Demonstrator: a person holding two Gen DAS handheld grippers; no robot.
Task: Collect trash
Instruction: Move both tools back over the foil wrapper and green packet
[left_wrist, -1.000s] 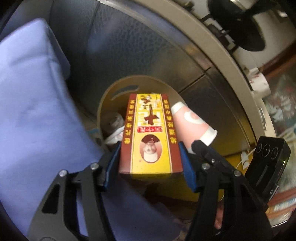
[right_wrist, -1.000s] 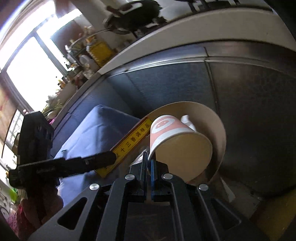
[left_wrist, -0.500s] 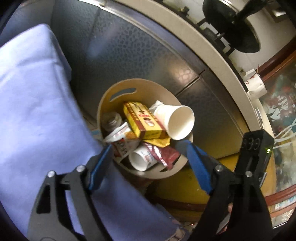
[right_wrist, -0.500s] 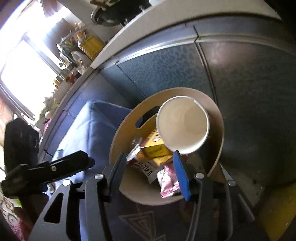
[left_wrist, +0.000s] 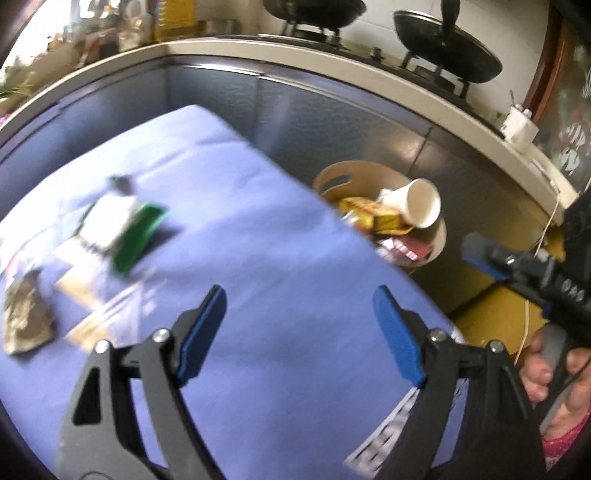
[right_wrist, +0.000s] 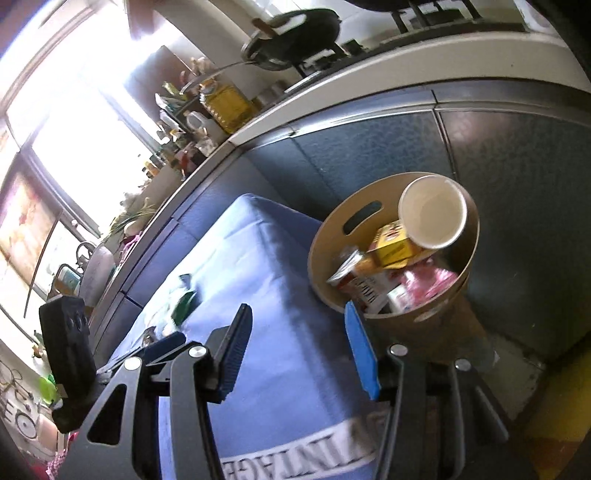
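A round tan bin (right_wrist: 439, 328) stands on the floor beside the table; it also shows in the left wrist view (left_wrist: 439, 236). In it lie a white paper cup (right_wrist: 432, 216), a yellow box (right_wrist: 393, 245) and several wrappers. My left gripper (left_wrist: 299, 328) is open and empty above the blue tablecloth (left_wrist: 258, 258). My right gripper (right_wrist: 299, 350) is open and empty over the table edge near the bin. On the cloth lie a green and white packet (left_wrist: 125, 230) and a crumpled grey wrapper (left_wrist: 26, 317).
A dark cabinet front (right_wrist: 517, 166) with a pale counter (left_wrist: 332, 62) runs behind the bin. Black pans (left_wrist: 447, 51) sit on the stove. Bottles (right_wrist: 225, 103) crowd the counter by the window. The floor (left_wrist: 495, 317) is yellow.
Both grippers let go of the yellow box and the paper cup, which now lie in the bin. Both have pulled back and up; the left has swung toward the table.
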